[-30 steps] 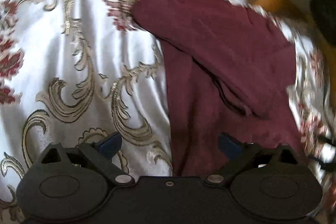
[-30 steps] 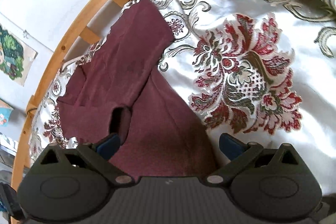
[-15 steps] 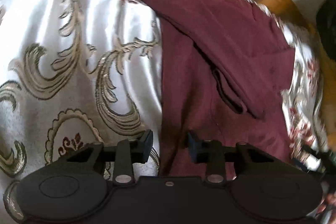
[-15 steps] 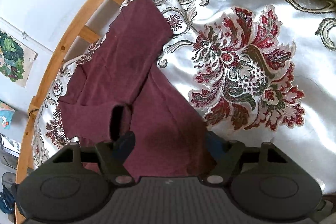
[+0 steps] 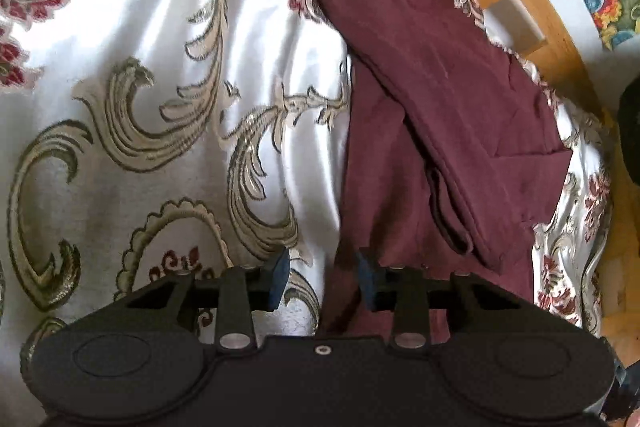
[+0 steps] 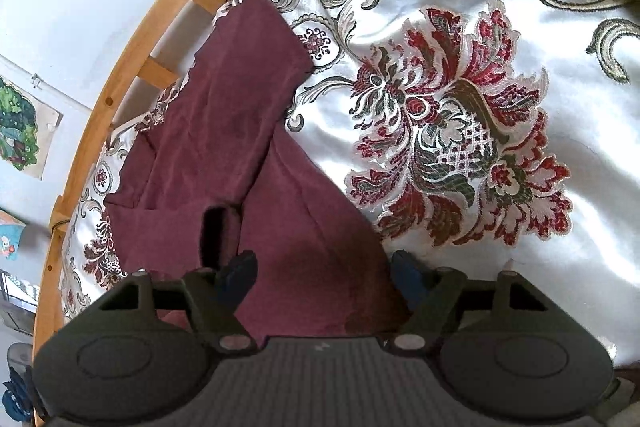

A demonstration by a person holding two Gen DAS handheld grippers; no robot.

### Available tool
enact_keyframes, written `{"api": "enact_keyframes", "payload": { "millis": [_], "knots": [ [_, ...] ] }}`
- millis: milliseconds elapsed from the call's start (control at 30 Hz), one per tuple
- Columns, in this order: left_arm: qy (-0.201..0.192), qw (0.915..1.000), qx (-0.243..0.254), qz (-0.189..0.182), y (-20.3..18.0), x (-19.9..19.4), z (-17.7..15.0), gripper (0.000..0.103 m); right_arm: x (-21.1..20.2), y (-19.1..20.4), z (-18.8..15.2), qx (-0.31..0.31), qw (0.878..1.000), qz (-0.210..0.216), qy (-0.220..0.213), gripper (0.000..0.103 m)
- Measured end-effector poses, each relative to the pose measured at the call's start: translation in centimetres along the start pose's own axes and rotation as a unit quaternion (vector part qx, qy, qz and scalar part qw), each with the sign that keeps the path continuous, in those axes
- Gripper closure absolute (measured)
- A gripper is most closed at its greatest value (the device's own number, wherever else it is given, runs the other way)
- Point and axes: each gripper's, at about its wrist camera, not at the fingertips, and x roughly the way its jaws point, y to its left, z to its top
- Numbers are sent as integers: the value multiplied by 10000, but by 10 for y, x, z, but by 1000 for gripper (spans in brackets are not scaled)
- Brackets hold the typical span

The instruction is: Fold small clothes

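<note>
Garment: maroon garment [image 5: 444, 131], partly folded, lying flat on the bedspread; one long folded section lies diagonally across the rest of the cloth.
Garment position, left wrist view: ahead of the left gripper and off to its right side; the garment's near left edge runs down into the gap between the fingers.
Garment position, right wrist view: maroon garment [image 6: 224, 155] lies ahead and to the left of the right gripper, with its near corner reaching down between the fingers.
Left gripper: left gripper [image 5: 322, 277] has just been closing; jaws now stand partly apart with a clear gap. The garment edge sits in that gap close to the right-side blue pad [image 5: 366, 277]; contact between pads and cloth cannot be confirmed, and the left-side pad is over bare bedspread.
Right gripper: right gripper [image 6: 324, 273] has just been closing; jaws now stand wide apart. The garment's near corner spans the gap. The left-side fingertip [image 6: 240, 269] is over the cloth beside a dark open fold; the right-side one sits at the cloth's right edge. No clamping visible.
Support surface: bedspread [image 6: 520, 187], glossy white with red floral and olive scroll patterns, extends to the right of the right gripper and to the left of the left gripper.
Frame: wooden bed frame [image 6: 132, 67] beyond the garment's far edge, curved by the lens.
Background: white wall with colourful pictures [image 6: 20, 131] beyond the frame.
</note>
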Motion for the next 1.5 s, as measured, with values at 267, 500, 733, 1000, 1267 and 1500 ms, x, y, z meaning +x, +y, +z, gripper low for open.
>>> {"api": "enact_keyframes", "payload": {
  "millis": [267,500,733,1000,1267,1500],
  "knots": [
    [274,9967,765,54,-20,20,-9,65,9,14,-6,-393,9988,-229,195,28],
    [-9,9958,905,-108,-23,5,-12,97,13,45,-21,-1476,9860,-740,232,95],
    [-673,9890,1317,-70,-22,-60,-2,99,-47,35,-13,-1275,9911,-189,-339,97],
    [-140,9907,1297,397,-3,-39,14,98,-38,35,-15,-1521,9868,-542,-89,97],
    [-354,9857,1468,750,-8,-46,9,41,-26,44,-28,-1971,9766,-857,15,76],
    [-1219,9627,2322,663,-37,-69,-13,2,-37,71,-46,-2839,9574,-519,-133,12]
  ]
}}
